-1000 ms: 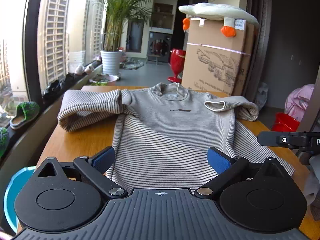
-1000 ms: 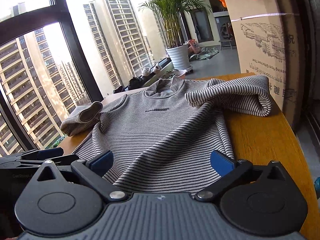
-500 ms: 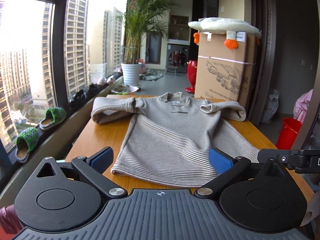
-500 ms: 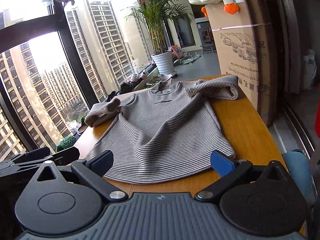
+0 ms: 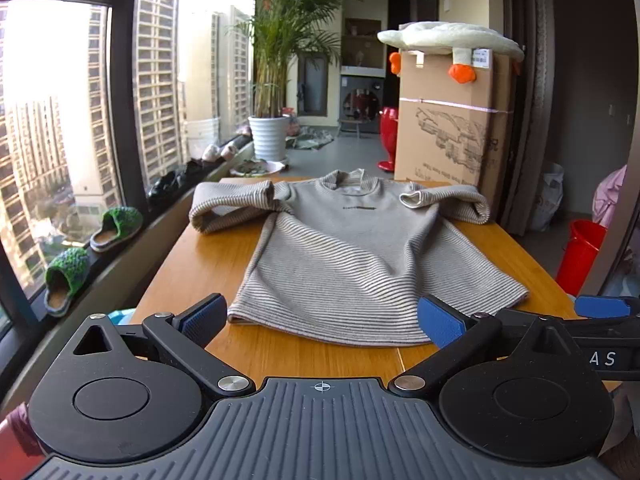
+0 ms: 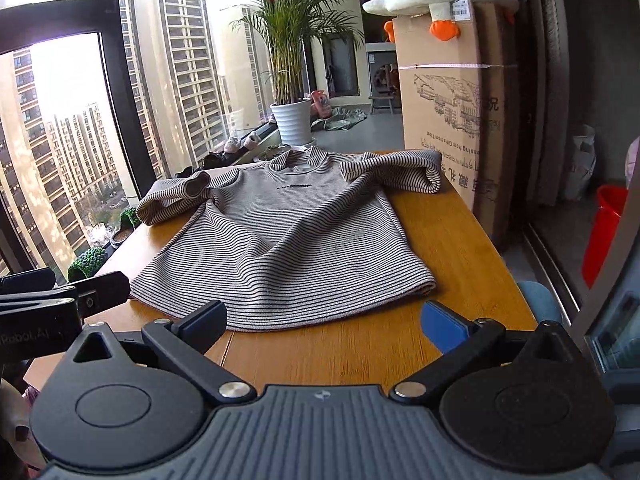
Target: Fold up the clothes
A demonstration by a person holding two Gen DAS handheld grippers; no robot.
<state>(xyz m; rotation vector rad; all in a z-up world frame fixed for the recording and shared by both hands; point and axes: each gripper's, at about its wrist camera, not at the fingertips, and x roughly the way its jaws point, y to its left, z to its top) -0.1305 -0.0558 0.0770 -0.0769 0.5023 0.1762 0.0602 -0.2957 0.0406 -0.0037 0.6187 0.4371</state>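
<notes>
Grey striped long-sleeved sweater lies flat on the wooden worktop, just beyond both grippers' wide-apart, empty jaws

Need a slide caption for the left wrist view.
Open left gripper facing striped sweater lying flat on wooden table.

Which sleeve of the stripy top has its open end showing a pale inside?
The sleeve by the cardboard box. Its cuff is folded back onto the striped top, hole showing; the window-side sleeve shows none.

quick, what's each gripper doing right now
Left gripper: open, holding nothing, short of the grey striped sweater.
Right gripper: open, holding nothing.
</notes>
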